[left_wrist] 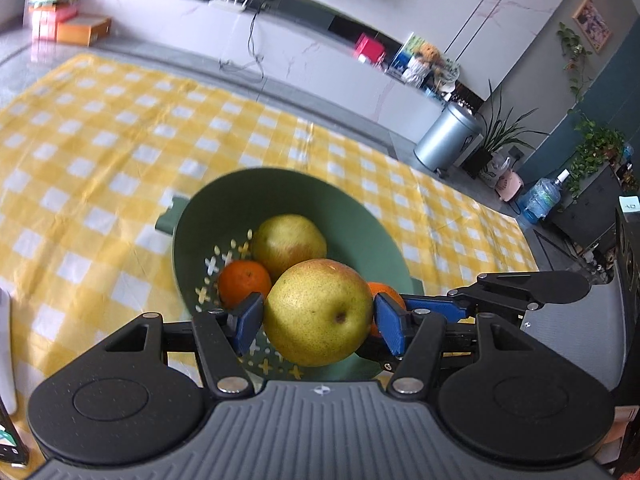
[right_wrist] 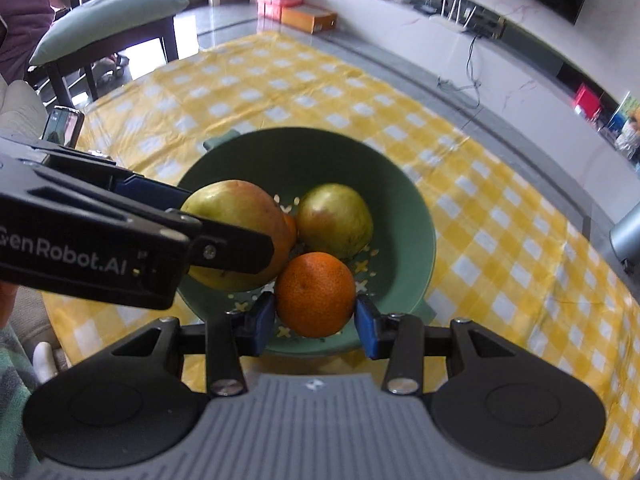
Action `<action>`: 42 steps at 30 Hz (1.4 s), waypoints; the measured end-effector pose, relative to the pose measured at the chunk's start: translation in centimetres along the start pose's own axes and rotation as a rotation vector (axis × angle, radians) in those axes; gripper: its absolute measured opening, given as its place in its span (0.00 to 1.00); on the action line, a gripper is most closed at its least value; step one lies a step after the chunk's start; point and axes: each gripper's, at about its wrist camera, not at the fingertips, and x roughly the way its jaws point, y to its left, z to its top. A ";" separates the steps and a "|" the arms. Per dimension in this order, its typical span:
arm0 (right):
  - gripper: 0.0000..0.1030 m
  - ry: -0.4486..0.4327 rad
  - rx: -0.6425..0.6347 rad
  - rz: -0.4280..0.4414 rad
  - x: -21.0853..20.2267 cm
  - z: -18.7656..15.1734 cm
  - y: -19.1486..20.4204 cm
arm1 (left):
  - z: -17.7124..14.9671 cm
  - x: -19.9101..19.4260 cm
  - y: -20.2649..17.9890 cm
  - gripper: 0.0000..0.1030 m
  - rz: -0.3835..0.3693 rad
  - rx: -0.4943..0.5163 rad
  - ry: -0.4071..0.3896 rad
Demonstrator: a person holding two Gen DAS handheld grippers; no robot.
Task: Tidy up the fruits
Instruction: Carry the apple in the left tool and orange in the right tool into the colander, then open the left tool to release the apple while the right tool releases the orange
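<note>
The green colander (right_wrist: 408,216) is holding a pear (right_wrist: 335,220) while the left gripper (left_wrist: 318,320) is clamping another pear (left_wrist: 318,316) and the right gripper (right_wrist: 316,322) is clamping an orange (right_wrist: 315,294) over it.

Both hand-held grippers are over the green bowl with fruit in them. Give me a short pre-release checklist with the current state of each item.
1. Left hand-held gripper holds the pear, blue pads on both sides: ok.
2. Right hand-held gripper holds the orange: ok.
3. Both fruits are over the green bowl, not the checked cloth: ok.
4. Free floor space in the bowl: not ok; another pear sits in the middle and a second orange beside it.
5. Height of the held fruits above the bowl floor: cannot tell.
6. The two grippers clear of each other: cannot tell; they are close.
</note>
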 end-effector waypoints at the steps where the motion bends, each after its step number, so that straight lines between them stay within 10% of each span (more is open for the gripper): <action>1: 0.39 0.020 0.000 0.008 0.3 0.2 -0.1 | 0.0 0.3 0.2 0.67 -0.002 -0.006 0.009; 23: 0.40 0.221 -0.074 0.083 4.4 1.7 -0.6 | -0.1 3.4 0.1 0.68 0.074 0.028 0.124; 42: 0.43 0.120 -0.047 0.062 1.4 0.8 -1.0 | -0.5 2.9 -0.5 0.71 0.097 0.064 0.097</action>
